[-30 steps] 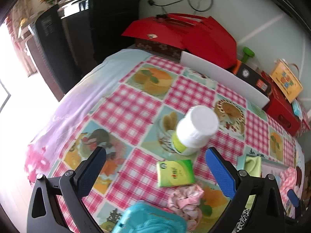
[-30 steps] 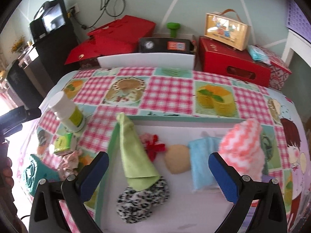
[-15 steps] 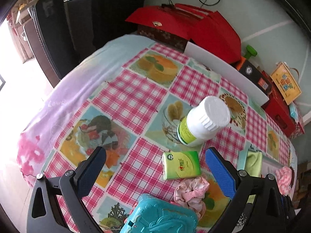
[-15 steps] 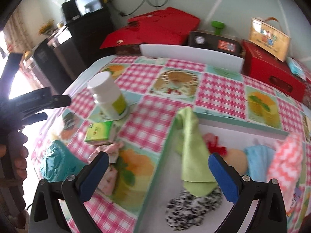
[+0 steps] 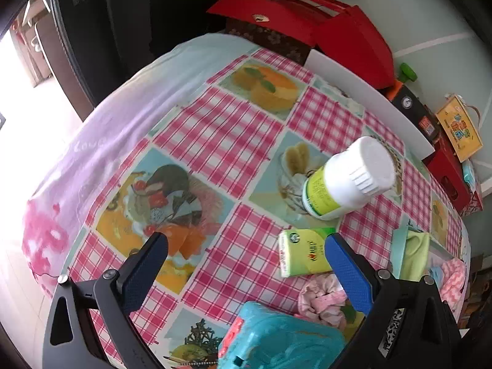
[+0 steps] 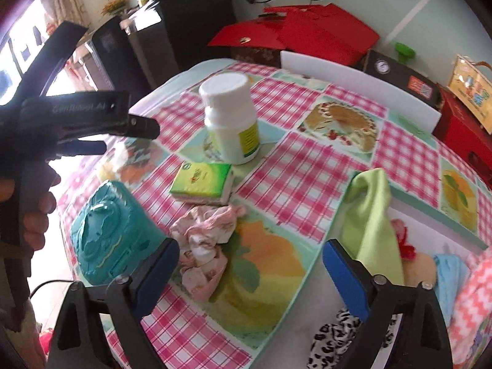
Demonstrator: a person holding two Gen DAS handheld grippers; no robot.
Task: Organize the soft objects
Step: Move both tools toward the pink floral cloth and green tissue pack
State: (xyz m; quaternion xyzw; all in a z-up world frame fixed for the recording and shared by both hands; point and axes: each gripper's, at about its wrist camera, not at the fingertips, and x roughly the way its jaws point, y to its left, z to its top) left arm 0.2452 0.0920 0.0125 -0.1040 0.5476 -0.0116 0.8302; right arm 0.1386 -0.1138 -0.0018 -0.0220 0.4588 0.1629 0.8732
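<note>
A crumpled pink cloth (image 6: 204, 246) lies on the checked tablecloth, just ahead of my right gripper (image 6: 250, 259), which is open and empty above it. It also shows in the left wrist view (image 5: 323, 298). A white tray (image 6: 436, 233) at right holds a green cloth (image 6: 370, 218), a leopard-print piece (image 6: 335, 341), a blue cloth (image 6: 449, 273) and a pink zigzag cloth (image 6: 473, 289). My left gripper (image 5: 246, 256) is open and empty over the table's left part; it also shows in the right wrist view (image 6: 107, 126).
A white bottle (image 6: 230, 120) stands behind a green tissue pack (image 6: 203, 180). A teal plastic box (image 6: 107, 230) sits left of the pink cloth. Red boxes (image 6: 307, 33) and a white board (image 6: 359, 83) line the far edge.
My right gripper has swung left from over the tray toward the pink cloth. My left gripper has drawn back a little, with the bottle and tissue pack now farther right in its view.
</note>
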